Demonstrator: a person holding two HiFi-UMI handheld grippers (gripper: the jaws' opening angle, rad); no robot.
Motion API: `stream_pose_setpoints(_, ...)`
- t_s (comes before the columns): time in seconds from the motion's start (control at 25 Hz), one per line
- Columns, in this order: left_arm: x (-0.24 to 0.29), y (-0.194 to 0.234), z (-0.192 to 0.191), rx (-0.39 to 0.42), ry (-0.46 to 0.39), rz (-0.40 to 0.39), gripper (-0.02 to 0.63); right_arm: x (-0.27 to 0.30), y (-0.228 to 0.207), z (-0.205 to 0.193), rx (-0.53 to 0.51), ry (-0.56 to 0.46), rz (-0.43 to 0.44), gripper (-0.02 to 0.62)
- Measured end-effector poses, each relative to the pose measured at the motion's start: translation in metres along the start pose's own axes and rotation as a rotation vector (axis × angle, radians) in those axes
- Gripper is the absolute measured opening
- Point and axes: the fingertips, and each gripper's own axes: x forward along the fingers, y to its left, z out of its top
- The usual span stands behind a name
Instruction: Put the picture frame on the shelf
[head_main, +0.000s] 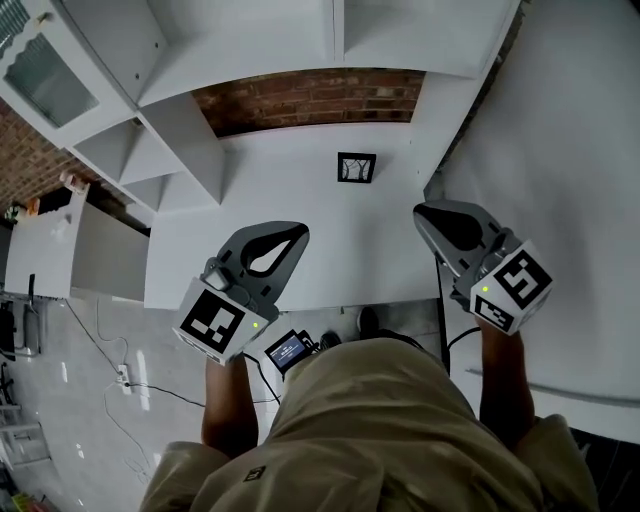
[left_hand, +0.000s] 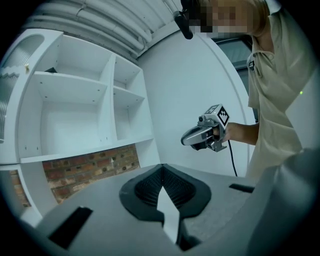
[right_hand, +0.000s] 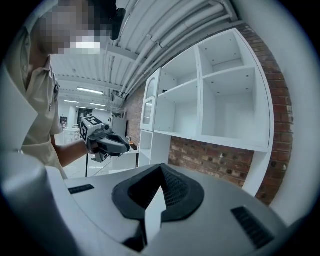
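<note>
Left tongs (left_hand: 162, 172) closed with nothing between them, pointing at the white shelf (left_hand: 75, 125) above a brick wall (left_hand: 90, 167); right tongs (left_hand: 186, 140) held by a hand (left_hand: 223, 134) alongside.

Head camera looks steeply down; others face shelving (left_hand: 107, 100).

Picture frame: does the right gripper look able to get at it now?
Probably yes: only bare white surface lies between the right gripper and the picture frame, but its jaws are shut.
</note>
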Motion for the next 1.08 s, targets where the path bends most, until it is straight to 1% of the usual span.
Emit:
stream_pose_setpoints(0.12, -0.001, -0.011, 0.002, 0.009, -0.001, -0.020, 0.006, -0.007, 0.008, -0.005, 0.000, 0.015, -0.007, 0.005)
stream_pose_setpoints(0.36, -0.002, -0.024, 0.003, -0.001, 0.002, -0.054, 0.006, -0.017, 0.021, -0.004, 0.011, 0.020, -0.009, 0.004)
stream_pose_setpoints(1.08, 0.007, -0.034, -0.009, -0.025, 0.021, -0.092, 0.006, -0.025, 0.018, -0.020, 0.052, 0.044, -0.032, 0.005)
